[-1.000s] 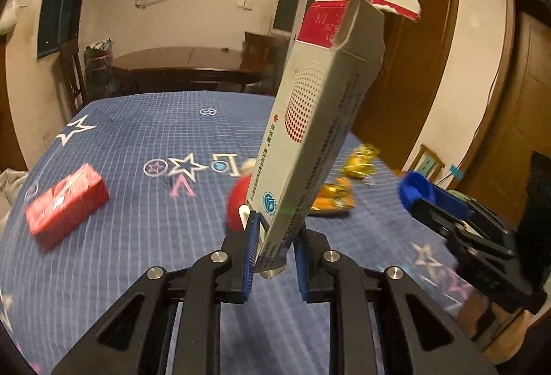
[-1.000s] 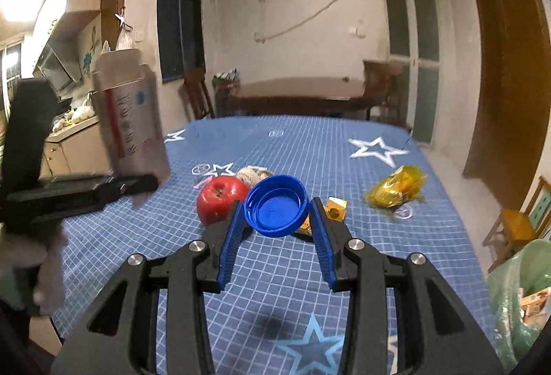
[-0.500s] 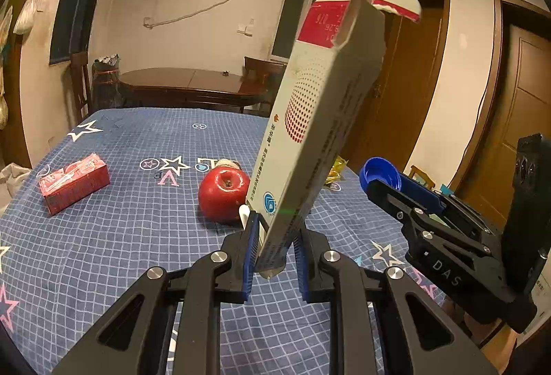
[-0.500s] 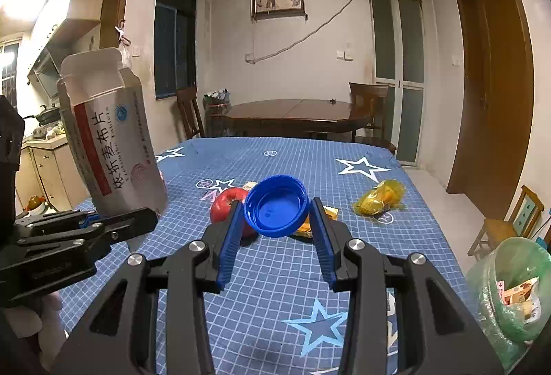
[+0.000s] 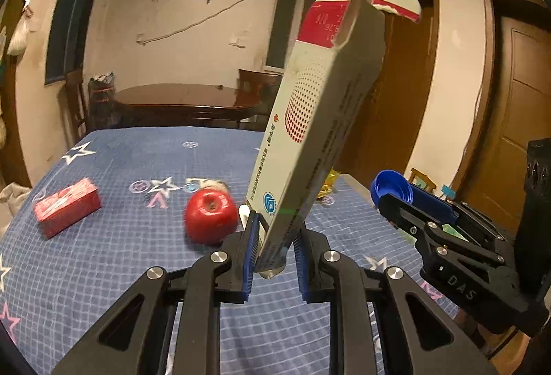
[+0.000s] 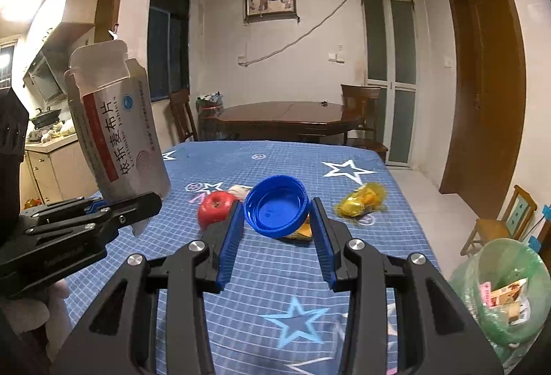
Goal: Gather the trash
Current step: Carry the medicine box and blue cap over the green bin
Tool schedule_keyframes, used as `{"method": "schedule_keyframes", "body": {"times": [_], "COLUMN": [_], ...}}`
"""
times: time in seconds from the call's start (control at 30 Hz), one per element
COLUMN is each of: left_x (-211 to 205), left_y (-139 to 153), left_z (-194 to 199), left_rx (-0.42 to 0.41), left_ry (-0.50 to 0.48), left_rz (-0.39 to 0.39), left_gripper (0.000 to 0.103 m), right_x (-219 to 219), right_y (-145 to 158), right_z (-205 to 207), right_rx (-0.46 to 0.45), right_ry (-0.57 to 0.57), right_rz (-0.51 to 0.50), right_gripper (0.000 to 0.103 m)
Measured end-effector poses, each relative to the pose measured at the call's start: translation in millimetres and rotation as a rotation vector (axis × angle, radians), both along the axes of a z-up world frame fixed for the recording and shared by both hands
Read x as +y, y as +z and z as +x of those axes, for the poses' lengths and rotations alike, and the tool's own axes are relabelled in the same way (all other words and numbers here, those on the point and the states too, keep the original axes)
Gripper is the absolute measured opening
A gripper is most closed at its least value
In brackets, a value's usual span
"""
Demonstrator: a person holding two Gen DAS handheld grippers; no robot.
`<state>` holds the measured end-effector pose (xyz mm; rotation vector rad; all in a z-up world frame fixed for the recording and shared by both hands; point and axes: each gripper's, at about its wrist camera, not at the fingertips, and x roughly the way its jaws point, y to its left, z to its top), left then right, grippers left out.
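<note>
My left gripper is shut on an empty white and red medicine carton, held tilted above the blue star tablecloth. The carton also shows at the left of the right wrist view. My right gripper is shut on a blue plastic lid, held above the table; it shows at the right of the left wrist view. A green bag with trash in it stands below the table's right edge.
On the cloth lie a red apple, a red box, a yellow wrapper and an orange wrapper partly behind the lid. A wooden table and chairs stand behind. Doors are at the right.
Both grippers have drawn back from the table and risen slightly, each keeping its object. The green trash bag has come further into the right wrist view.
</note>
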<state>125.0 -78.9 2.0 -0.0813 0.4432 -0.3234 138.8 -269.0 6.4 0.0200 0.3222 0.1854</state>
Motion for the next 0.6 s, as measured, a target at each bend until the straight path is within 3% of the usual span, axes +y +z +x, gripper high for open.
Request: {"method": "schedule_keyframes", "body": {"times": [0.6], "left_x": [-132.7], "left_y": [-2.8], "left_z": [31.3], "left_rx": [0.004], "left_ry": [-0.212], "left_rz": [0.048], "left_gripper": [0.021], "right_x": [-116.6], "right_y": [4.1], "right_z": [-14.5], "right_rx": [0.041], "right_ry": [-0.196], "right_rz": [-0.018], "right_gripper": [0.038]}}
